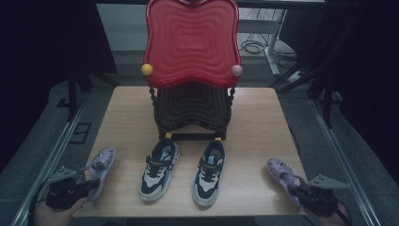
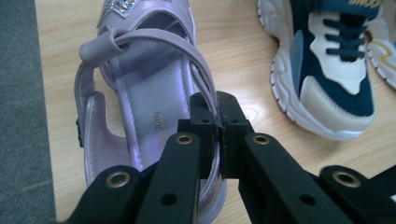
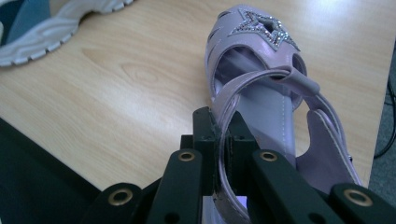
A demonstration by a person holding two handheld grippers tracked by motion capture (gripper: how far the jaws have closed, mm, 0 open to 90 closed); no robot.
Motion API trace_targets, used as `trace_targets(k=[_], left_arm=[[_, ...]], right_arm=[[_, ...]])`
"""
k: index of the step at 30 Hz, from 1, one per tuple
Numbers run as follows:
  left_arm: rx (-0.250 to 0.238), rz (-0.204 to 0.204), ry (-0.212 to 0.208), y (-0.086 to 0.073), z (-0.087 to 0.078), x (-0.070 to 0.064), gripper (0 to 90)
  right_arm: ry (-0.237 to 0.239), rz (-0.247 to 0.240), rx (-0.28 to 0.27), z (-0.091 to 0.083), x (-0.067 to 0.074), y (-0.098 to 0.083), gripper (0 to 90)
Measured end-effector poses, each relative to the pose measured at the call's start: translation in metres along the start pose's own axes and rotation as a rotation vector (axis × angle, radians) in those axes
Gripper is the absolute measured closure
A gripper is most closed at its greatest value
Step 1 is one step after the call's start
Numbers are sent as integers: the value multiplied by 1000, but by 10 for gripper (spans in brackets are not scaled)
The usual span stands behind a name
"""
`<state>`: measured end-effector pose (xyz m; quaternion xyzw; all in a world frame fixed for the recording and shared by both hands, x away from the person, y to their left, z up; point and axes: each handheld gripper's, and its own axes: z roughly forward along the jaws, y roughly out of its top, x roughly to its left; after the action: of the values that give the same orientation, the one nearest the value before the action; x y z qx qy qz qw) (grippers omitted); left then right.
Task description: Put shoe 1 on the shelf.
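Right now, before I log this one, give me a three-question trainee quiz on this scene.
1. True or false: the left gripper is shut on a strap of the left purple sandal.
2. What sits between the two sandals? A) sneakers B) boots
3. The right gripper pinches the right purple sandal by its ____.

Key: 1 true; 2 A, the sneakers; 3 strap.

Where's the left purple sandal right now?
High view: the left purple sandal sits at the table's front left corner, left of the two sneakers, its strap pinched in the left gripper.
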<state>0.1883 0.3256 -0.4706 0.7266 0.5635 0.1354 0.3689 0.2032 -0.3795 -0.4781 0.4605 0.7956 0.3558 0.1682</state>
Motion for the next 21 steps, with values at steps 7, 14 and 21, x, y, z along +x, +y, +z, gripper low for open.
trace_targets(k=[7,14,21], left_arm=[[-43,26,-31,10,-1,-7,872],[-90,45,-70,26,2,-14,872],[-104,44,-95,33,11,-17,871]], right_arm=[[40,-1,-60,2,4,17,859],[95,-4,-119,10,7,35,859],[136,5,-148,20,9,45,859]])
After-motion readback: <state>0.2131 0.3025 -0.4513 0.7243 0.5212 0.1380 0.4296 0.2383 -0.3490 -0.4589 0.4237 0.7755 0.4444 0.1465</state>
